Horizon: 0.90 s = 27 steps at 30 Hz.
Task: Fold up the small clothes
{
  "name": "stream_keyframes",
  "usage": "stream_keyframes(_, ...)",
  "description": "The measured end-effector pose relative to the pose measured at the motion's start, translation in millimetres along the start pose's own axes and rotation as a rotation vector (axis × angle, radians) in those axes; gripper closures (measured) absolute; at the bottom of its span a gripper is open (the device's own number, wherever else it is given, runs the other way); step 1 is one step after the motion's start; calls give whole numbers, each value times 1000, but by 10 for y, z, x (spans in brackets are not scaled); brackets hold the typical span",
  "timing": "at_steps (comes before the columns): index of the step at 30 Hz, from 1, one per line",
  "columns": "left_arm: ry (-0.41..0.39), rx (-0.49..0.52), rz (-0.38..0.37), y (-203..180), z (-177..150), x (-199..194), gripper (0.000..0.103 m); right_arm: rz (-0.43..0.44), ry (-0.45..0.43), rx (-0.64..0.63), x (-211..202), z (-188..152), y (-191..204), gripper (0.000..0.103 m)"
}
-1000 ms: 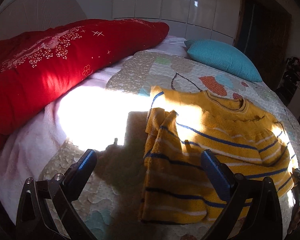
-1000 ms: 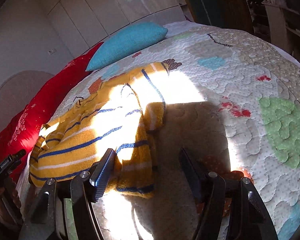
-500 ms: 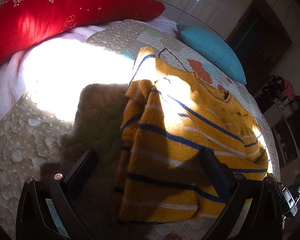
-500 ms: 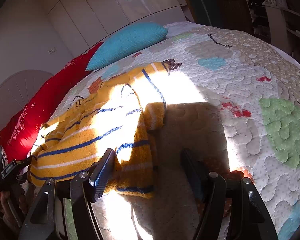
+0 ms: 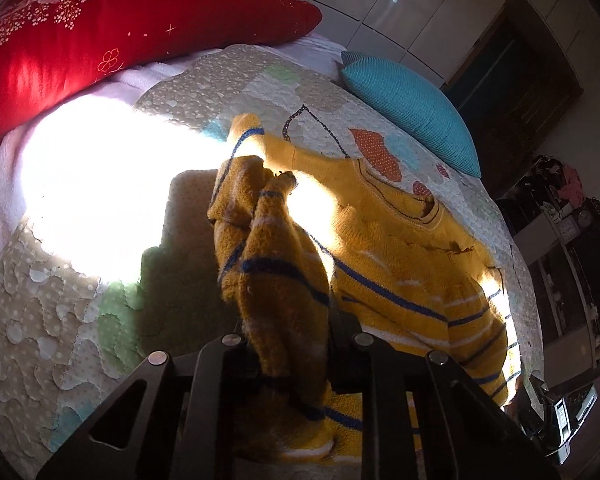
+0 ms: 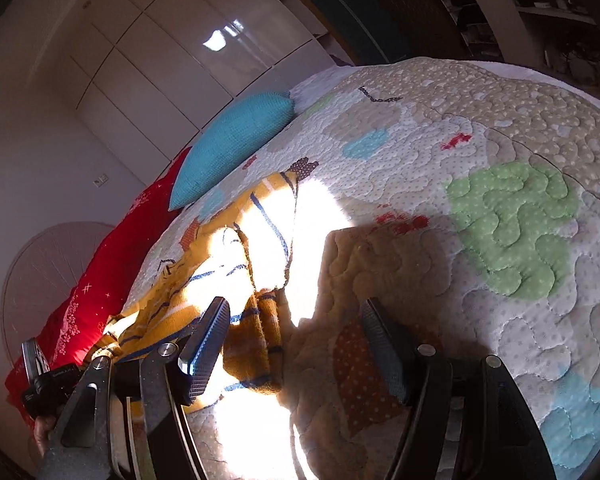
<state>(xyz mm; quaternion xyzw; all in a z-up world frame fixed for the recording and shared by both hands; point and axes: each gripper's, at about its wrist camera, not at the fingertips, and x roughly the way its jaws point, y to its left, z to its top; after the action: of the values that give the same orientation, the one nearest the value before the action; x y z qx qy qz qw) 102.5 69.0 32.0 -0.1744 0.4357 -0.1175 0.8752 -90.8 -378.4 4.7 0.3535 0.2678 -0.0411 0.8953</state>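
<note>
On the quilted bed, yellow striped sweater is lying half-folded; left gripper jaws are clamping a bunched side fold, right gripper jaws are standing apart, empty, just beside the hem. Thick knit is probably slipping or dragging the body askew. Open quilt right; red pillow and teal cushion are sitting well apart.

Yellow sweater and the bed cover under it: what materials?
Yellow sweater: looks like chunky knit yarn, wool or acrylic; fuzzy surface, visible ribbing, blue and white stripes. Bed cover: apparently quilted cotton patchwork; puffy stitched wavy lines, matte dotted print.
</note>
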Motion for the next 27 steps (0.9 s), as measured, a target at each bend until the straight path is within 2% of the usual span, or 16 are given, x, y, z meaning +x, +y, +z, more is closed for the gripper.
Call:
stream_keyframes(4,-23,70,-61,-590,163,-11,87,17,-28,22,-83,19,-39,32)
stream_keyframes(8,5,204,-174,-1499,138,157,89,42,-68,112,-273,13,-209,32)
stream_keyframes(12,96,351,-287,-2400,-198,521,89,64,-92,163,-385,55,-376,34)
stream_keyframes(15,188,439,-294,-2797,-573,830,88,77,-84,179,-385,60,-442,34)
stream_keyframes(18,200,483,-273,-2805,-807,877,82,52,-79,133,-374,38,-366,33)
stream_keyframes(20,197,489,-320,-2723,-795,703,66,37,-77,107,-355,25,-322,32)
stream_keyframes(22,188,451,-372,-2535,-742,439,37,37,-75,100,-347,26,-307,32)
stream_keyframes(25,116,411,-395,-2178,-685,22,25,27,-49,79,-333,60,-223,31)
stream_keyframes(27,66,410,-326,-1937,-655,-136,21,51,-40,39,-345,85,-75,30)
